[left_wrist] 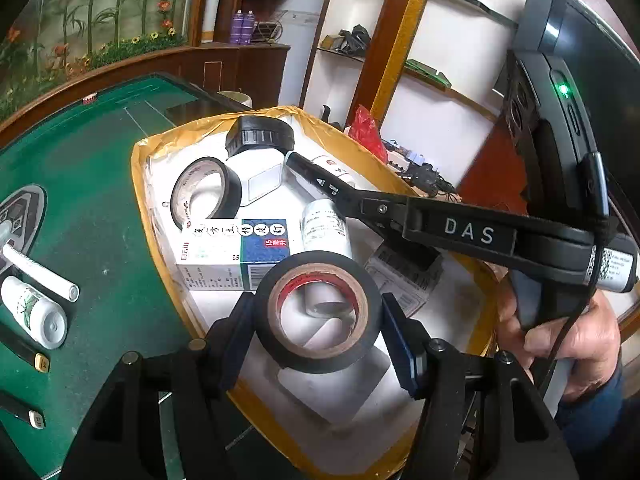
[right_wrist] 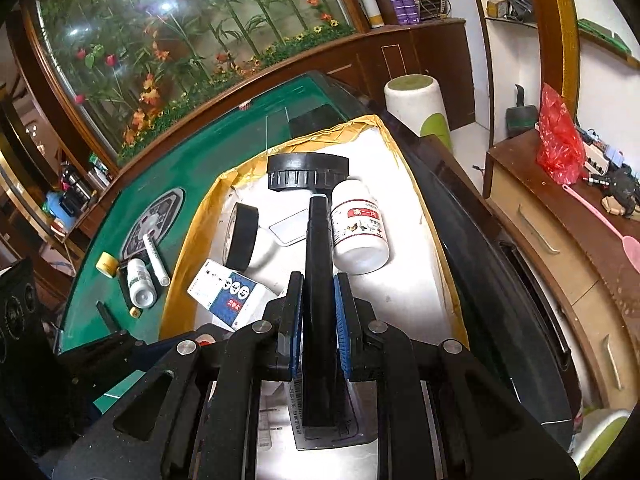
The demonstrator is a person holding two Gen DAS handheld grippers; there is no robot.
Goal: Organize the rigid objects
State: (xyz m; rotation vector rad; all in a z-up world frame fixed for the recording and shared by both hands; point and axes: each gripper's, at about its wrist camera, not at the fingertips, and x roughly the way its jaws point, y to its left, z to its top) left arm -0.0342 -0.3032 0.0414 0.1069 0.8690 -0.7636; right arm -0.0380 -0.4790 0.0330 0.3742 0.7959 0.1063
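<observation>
Your left claw [left_wrist: 318, 312] is clamped across a roll of black tape [left_wrist: 318, 312], held over the near end of the white, yellow-edged box [left_wrist: 138, 184] on the green desk [left_wrist: 100, 200]. Your right claw [right_wrist: 318, 312] is clenched on a slim black bar [right_wrist: 318, 264], over the same box beside a white bottle [right_wrist: 360, 232]. The tape looks light and stiff but smooth-sided; squeeze across its outer rim. The bar looks rigid: grip mid-length.

Left hand-held gripper [left_wrist: 318, 320] clamped half-wide, right hand-held gripper [right_wrist: 318, 308] pinched narrow — both angled downward.
</observation>
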